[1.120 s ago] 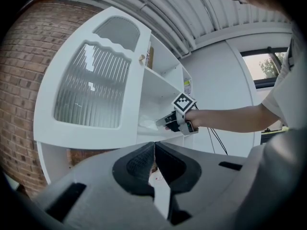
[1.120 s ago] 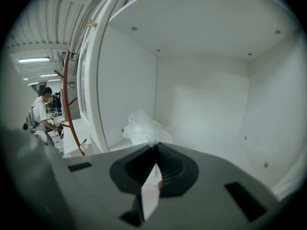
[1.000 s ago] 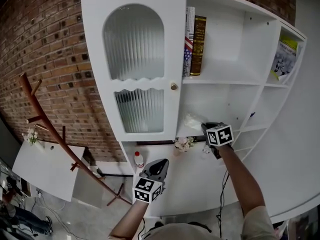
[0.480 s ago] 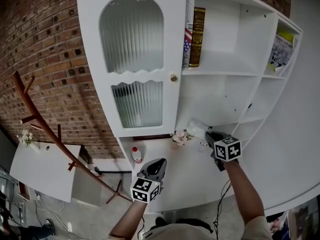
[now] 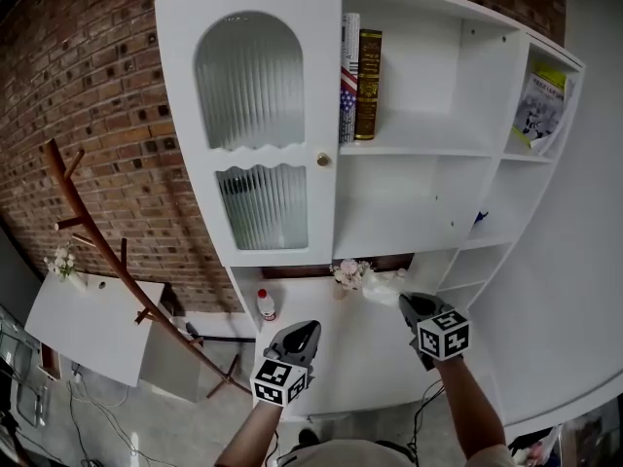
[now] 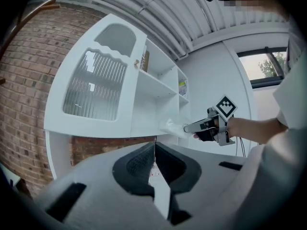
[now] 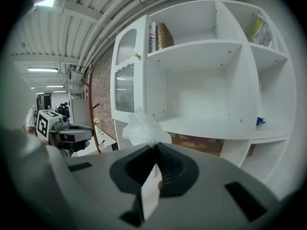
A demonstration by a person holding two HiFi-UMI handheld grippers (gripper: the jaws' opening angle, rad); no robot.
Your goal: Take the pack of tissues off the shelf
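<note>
The pack of tissues is a crumpled, clear-white packet. My right gripper is shut on it and holds it in the air in front of the white shelf unit, below the bare middle shelf. In the right gripper view the pack sticks up from the closed tips of the right gripper. My left gripper hangs lower left, shut with nothing in it. The left gripper view shows its tips together, with the pack further off.
Two books stand on the top shelf beside the glazed cabinet door. A booklet and a small blue thing sit at the right. Flowers and a red-capped bottle rest on the low ledge. A wooden coat stand leans at left.
The right gripper has drawn back and down from the middle shelf, bringing the pack of tissues with it. The left gripper has stayed roughly where it was.
</note>
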